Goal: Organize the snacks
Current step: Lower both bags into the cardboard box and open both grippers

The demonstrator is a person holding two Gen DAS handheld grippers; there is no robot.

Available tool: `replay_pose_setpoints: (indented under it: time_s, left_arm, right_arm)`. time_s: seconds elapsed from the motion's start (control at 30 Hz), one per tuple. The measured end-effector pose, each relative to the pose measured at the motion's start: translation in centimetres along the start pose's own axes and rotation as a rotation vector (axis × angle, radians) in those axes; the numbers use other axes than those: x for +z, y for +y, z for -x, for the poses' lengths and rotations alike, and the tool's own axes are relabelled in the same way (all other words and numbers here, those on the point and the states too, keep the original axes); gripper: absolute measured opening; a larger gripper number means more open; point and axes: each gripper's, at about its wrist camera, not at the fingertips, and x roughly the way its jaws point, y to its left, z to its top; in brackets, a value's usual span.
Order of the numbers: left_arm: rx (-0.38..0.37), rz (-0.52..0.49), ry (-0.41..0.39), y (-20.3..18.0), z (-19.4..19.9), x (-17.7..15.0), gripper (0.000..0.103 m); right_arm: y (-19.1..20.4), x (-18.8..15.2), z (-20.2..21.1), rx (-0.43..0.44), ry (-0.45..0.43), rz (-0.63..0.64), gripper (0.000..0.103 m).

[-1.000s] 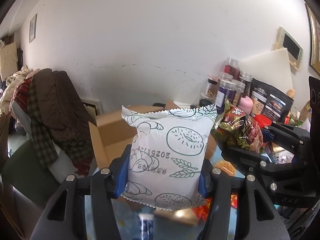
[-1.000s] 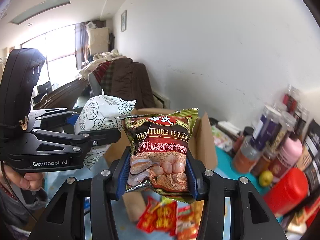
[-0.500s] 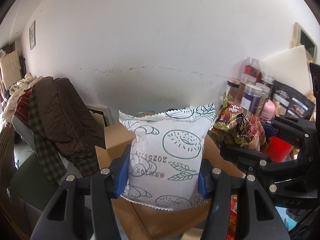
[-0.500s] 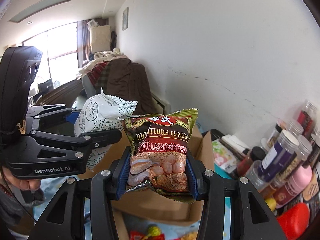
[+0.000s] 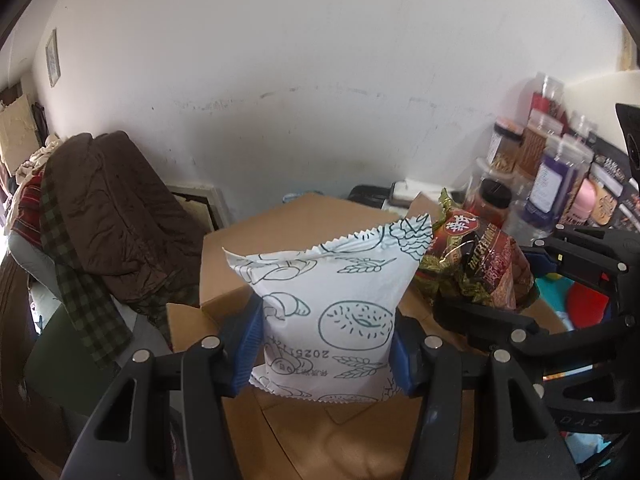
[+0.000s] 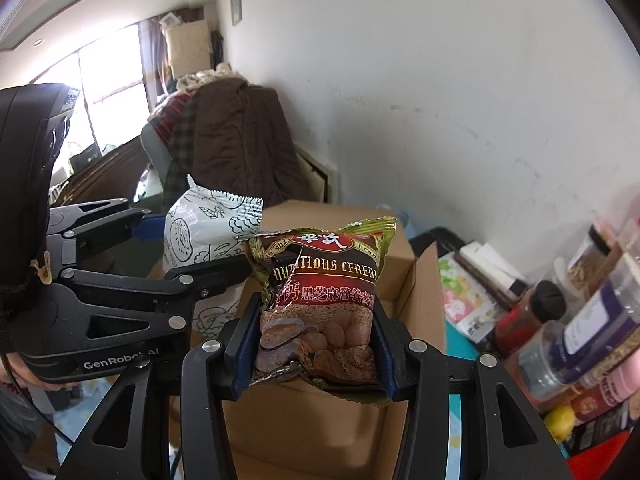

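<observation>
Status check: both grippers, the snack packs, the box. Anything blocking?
Left gripper shut on white bread pack. Right gripper shut on cereal pack. Both held above open cardboard box, flaps up. Nothing seen blocking.

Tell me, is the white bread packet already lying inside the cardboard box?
No, the white bread packet is clamped upright in the left gripper, above the cardboard box.

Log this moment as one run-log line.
left gripper: holds white bread packet | right gripper: holds cereal packet | both over open cardboard box
</observation>
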Motion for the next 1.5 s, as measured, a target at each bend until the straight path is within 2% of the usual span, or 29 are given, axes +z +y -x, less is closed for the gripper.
replay_pose_setpoints:
  time_s: [0.33,0.57,0.67,0.8,1.17,1.5]
  left_arm:
    - [0.047,-0.017,0.146,0.0,-5.8,-0.9,0.054]
    - [0.102,-0.034,0.185,-0.2,-6.7,-0.9,0.055]
    - [0.129,-0.038,0.198,-0.3,-6.9,-0.9,0.060]
    - [0.148,-0.032,0.187,-0.1,-6.4,-0.9,0.063]
    - [0.131,-0.014,0.116,-0.6,-2.0,0.2,0.063]
    - [0.130,-0.016,0.026,-1.6,3.8,1.2,0.063]
  right_arm:
    - [-1.6,-0.8,-5.7,-0.015,0.130,-0.005,0.048]
    - [-2.0,-1.6,-7.4,-0.008,0.177,-0.034,0.050]
    - [-2.2,-1.6,-7.6,-0.018,0.191,-0.040,0.051]
    - [-1.9,-1.6,-7.0,-0.052,0.186,-0.023,0.059]
    - [-1.2,-1.0,-3.6,-0.091,0.124,-0.023,0.060]
    - [0.0,0.3,2.0,-0.118,0.028,-0.022,0.060]
